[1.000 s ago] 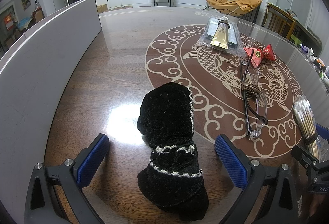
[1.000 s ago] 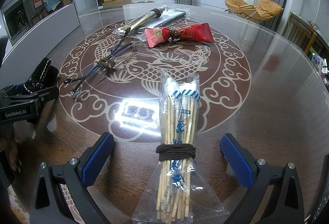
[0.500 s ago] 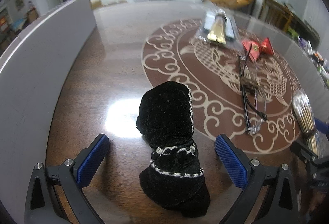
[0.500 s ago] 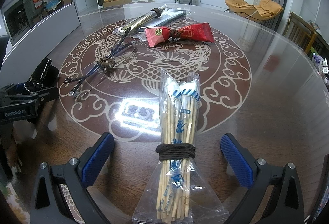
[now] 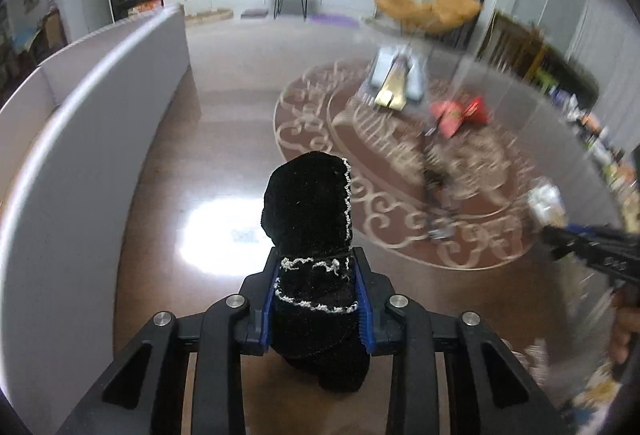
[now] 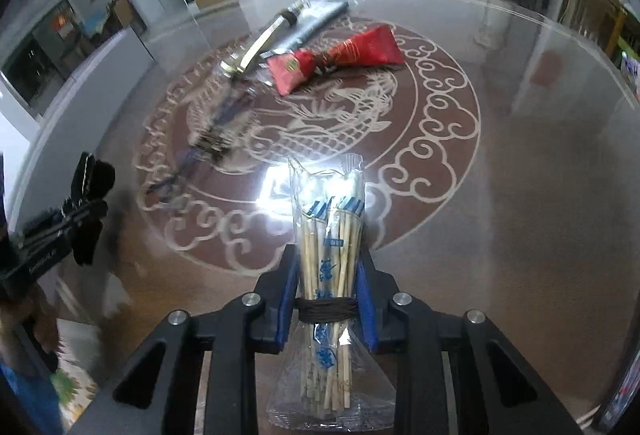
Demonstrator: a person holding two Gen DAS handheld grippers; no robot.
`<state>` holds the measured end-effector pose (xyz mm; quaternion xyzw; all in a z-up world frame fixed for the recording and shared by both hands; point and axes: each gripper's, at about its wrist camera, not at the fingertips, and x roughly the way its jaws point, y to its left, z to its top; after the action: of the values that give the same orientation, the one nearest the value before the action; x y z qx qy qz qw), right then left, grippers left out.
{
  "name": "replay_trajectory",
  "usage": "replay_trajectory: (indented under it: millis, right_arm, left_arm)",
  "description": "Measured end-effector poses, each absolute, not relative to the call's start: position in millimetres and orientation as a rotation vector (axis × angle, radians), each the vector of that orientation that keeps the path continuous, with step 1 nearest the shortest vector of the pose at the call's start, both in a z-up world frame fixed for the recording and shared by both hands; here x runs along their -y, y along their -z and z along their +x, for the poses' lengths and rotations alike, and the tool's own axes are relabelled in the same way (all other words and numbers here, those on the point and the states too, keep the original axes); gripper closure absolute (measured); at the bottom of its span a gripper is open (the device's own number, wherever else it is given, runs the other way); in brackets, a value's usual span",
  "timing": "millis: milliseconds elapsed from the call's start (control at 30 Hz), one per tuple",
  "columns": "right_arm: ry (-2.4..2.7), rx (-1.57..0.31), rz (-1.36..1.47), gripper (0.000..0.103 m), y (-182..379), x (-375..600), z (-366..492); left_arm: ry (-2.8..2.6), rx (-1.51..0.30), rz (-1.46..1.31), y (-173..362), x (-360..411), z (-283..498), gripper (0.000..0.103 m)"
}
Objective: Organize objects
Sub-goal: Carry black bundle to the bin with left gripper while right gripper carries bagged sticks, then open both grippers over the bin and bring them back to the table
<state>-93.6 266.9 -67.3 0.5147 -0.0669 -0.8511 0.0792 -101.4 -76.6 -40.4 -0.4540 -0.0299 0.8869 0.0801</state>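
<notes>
Chopsticks (image 6: 331, 267) in a clear bag are sitting between the fingers of the right gripper (image 6: 326, 309). The blue fingers are squeezing the bundle from both sides, right at the dark string tied around it. The bundle is pointing away from the camera, over the shiny surface (image 6: 520, 163). I cannot tell if it is touching the surface or lifted a little.

A black knitted pouch (image 5: 312, 235) with white trim is being held by the left gripper (image 5: 316, 299). Its fingers are clamped on the lower part, and the top part is standing up free.

The plastic bag is looking slippery, so the sticks may be sliding out if the squeeze is too soft. The long end is sticking far out, so it may be tipping down and bumping the red packet (image 6: 340, 61) or the tubes (image 6: 288, 31) farther away.

The pouch is soft, so it may be sagging or slipping through the fingers.

Both views are blurry at the sides, which suggests fast moving, and the two grippers are near each other. They may be knocking together, or hitting the eyeglasses (image 6: 204, 151) lying between them. The gray wall (image 5: 80, 139) on the left is close to the pouch too.
</notes>
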Motion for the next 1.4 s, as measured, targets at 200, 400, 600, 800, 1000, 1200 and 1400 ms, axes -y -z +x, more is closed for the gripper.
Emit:
replay_trajectory:
  millis: [200, 400, 600, 800, 1000, 1200, 1400]
  right_arm:
    - [2.487, 0.161, 1.36, 0.075, 7, -208, -88]
    - [2.29, 0.181, 1.123, 0.075, -66, -82, -103]
    - [2.064, 0.175, 1.072, 0.075, -83, 58, -118]
    - [2.039, 0.151, 1.12, 0.02, -55, 94, -123]
    - [2.356, 0.034, 1.03, 0.003, -25, -10, -106]
    - [2.711, -0.013, 1.233, 0.0, 58, -163, -85]
    - [2.879, -0.058, 1.431, 0.0, 102, -260, -67]
  left_arm:
    - [-2.699, 0.254, -1.195, -28, 124, -57, 0.071]
    - [-2.917, 0.257, -1.196, -73, 233, -39, 0.071]
    - [-3.078, 0.244, -1.457, -48, 335, -43, 0.069]
    - [-3.182, 0.263, -1.542, -34, 360, -29, 0.043]
    - [-3.056, 0.272, -1.294, -58, 280, -6, 0.036]
    - [-2.756, 0.166, -1.041, -67, 130, 19, 0.0]
    - [-2.634, -0.047, -1.213, 14, 35, -18, 0.0]
